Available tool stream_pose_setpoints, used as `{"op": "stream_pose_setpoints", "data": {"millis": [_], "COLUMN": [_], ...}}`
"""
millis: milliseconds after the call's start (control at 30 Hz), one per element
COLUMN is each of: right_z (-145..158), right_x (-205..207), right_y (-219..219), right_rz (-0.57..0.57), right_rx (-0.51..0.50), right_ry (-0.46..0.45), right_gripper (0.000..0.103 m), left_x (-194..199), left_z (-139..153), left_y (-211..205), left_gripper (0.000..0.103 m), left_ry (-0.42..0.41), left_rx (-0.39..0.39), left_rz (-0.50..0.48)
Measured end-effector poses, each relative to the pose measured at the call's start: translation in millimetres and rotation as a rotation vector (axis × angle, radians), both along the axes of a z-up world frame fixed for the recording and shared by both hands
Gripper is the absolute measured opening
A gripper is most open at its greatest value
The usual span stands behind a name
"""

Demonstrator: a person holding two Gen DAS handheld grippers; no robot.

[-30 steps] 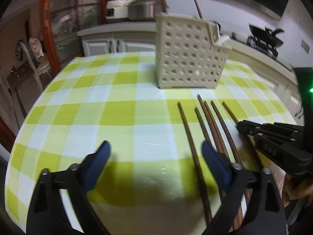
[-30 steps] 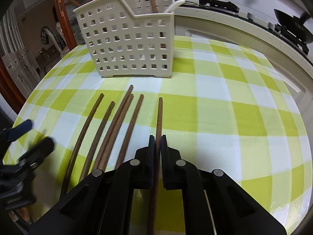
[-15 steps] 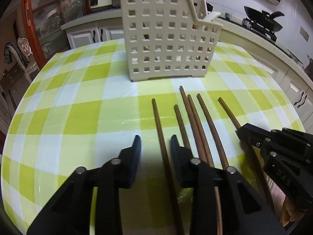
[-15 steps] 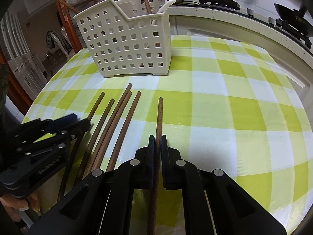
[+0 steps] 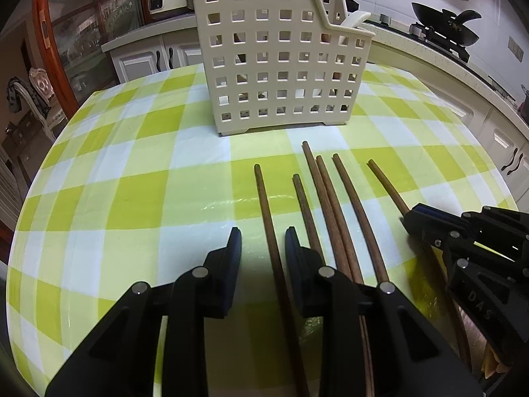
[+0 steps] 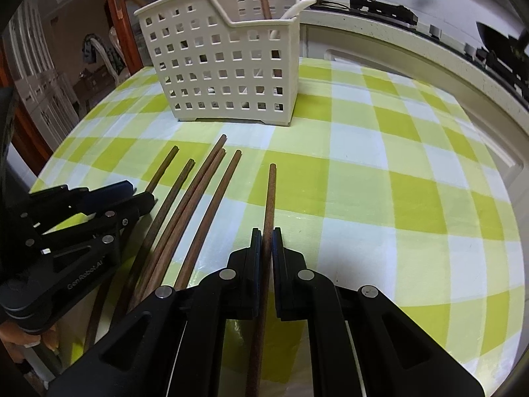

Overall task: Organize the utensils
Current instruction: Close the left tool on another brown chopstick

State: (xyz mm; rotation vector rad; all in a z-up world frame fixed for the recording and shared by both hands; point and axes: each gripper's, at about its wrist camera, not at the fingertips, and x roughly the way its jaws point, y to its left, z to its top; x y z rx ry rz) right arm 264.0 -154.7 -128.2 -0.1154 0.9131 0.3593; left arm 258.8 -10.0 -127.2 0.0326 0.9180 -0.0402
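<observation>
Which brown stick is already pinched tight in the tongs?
The chopstick farthest right, lying apart from the other five. The right tongs are shut on it, while the left tongs only straddle the leftmost one.

Even indoor light, sharp focus; glare streak on tabletop (image 5: 228,203); dark shadow under jaws; heavy fisheye bending, black vignette corners.

Six brown chopsticks are lying fanned on the checked cloth; the leftmost chopstick (image 5: 268,225) is running between the left gripper's (image 5: 263,248) parted fingers; the rightmost chopstick (image 6: 269,198) is sitting pinched in the right gripper (image 6: 267,244); the perforated cream caddy (image 5: 281,56) is standing upright just beyond the tips.
</observation>
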Motion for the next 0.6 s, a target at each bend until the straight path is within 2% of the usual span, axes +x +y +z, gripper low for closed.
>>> {"op": "stream_pose_setpoints", "data": {"millis": [200,233,267,300,467,600], "right_z": [-0.3,-0.5,-0.8,-1.0,2.5,9.7], "right_x": [2.8,2.6,2.5,2.5,1.3,-0.1], "right_y": [6.1,5.5,4.3,2.9,-1.2,-3.9], "right_rz": [0.03,0.032,0.03,0.027,0.019,0.017], "right_rx": [-0.046,-0.045,-0.037,-0.026,0.006,0.025], "right_ry": [-0.018,-0.02,-0.023,-0.025,-0.039,-0.061], "right_gripper": [0.007,0.007,0.007,0.006,0.006,0.006], "left_x": [-0.3,-0.5,-0.7,-0.7,-1.7,-7.5], "left_z": [0.1,0.2,0.1,0.1,1.4,8.1], "left_y": [1.9,3.0,4.0,6.5,12.4,11.6], "left_gripper": [0.026,0.023,0.01,0.007,0.006,0.006], "left_ry": [-0.001,-0.005,-0.009,-0.012,-0.014,-0.042], "left_rx": [0.006,0.007,0.01,0.0,-0.045,-0.051], "left_rz": [-0.02,-0.019,-0.016,-0.013,-0.014,-0.016]}}
